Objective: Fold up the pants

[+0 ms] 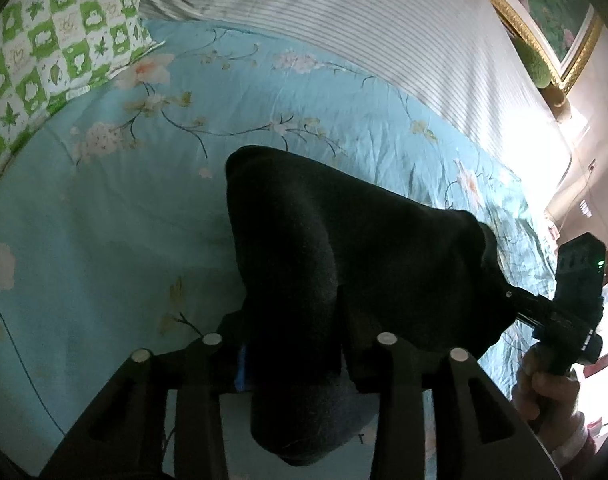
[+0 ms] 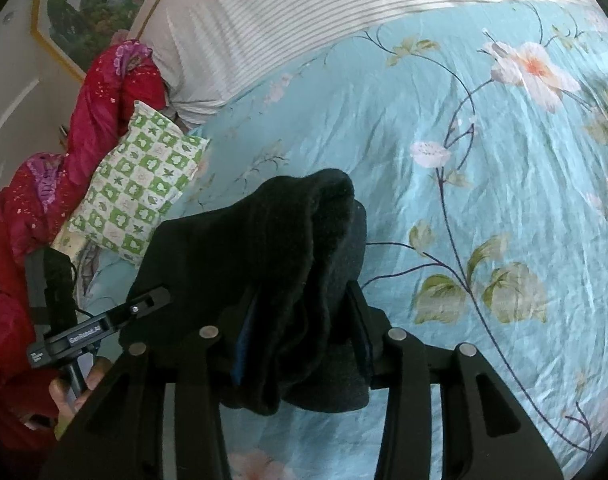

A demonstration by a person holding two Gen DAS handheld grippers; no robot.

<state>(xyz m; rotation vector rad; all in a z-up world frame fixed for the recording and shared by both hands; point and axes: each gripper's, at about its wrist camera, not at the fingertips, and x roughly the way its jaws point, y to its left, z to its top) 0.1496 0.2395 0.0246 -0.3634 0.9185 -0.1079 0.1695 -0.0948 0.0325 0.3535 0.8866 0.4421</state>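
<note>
Pants: my dark pants [image 1: 336, 264] hang bunched between my two grippers, lifted over the light-blue floral bedspread [image 1: 116, 240].
Left gripper: my left gripper [image 1: 300, 364] is clamped on a thick wad of the cloth, which spills down past the fingers toward the camera.
Right gripper: my right gripper [image 2: 304, 344] is likewise pinched on the pants [image 2: 264, 264], with a fold humped up above the fingers.
Left view only: my right hand [image 1: 544, 384] gripping its tool at the right edge, a gold-framed picture [image 1: 552, 12] on the wall, and bright glare to the right.
Right view only: my left gripper seen from outside [image 2: 100, 328] at lower left, with a red quilt [image 2: 64, 152] heaped behind it.
Both views: the green-and-white checked pillow [image 2: 140, 184] lies on the bedspread beside a white striped sheet [image 2: 324, 12].
</note>
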